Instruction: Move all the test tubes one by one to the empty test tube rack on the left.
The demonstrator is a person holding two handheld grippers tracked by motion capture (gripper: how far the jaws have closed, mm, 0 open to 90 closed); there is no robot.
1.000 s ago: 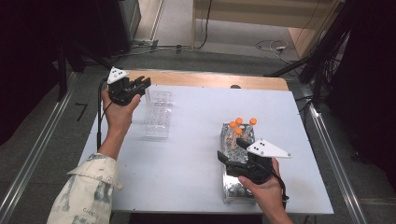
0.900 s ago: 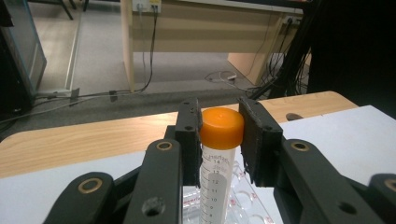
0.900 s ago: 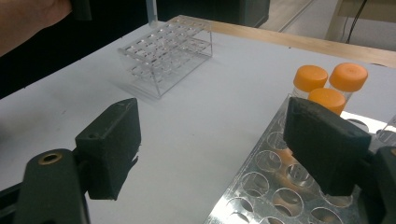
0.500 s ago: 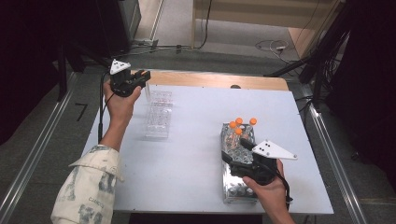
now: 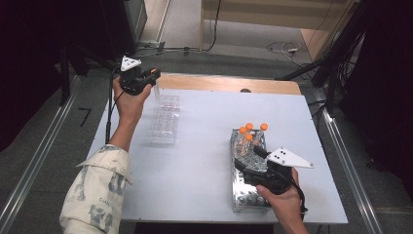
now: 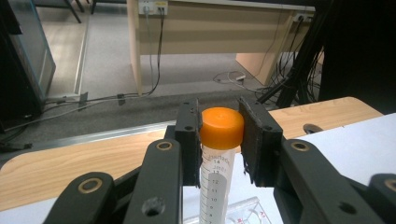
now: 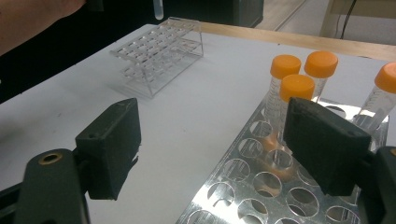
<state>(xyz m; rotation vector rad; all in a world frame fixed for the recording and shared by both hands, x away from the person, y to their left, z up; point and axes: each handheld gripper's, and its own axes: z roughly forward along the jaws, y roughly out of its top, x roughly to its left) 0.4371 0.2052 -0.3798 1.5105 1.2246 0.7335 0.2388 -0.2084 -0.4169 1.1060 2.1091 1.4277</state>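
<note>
We log the left gripper (image 6: 219, 135) clamped on an orange-capped tube (image 6: 219, 154) above the clear rack (image 5: 164, 118). The right gripper (image 7: 210, 149) has its fingers apart over the metal rack (image 7: 261, 186).

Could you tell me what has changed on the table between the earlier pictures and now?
The left gripper, shut on the orange-capped tube, has moved toward the table's far left corner, beyond the clear rack. Nothing was taken hold of or let go. The right gripper stays open over the metal rack, whose four orange-capped tubes have not moved.
</note>
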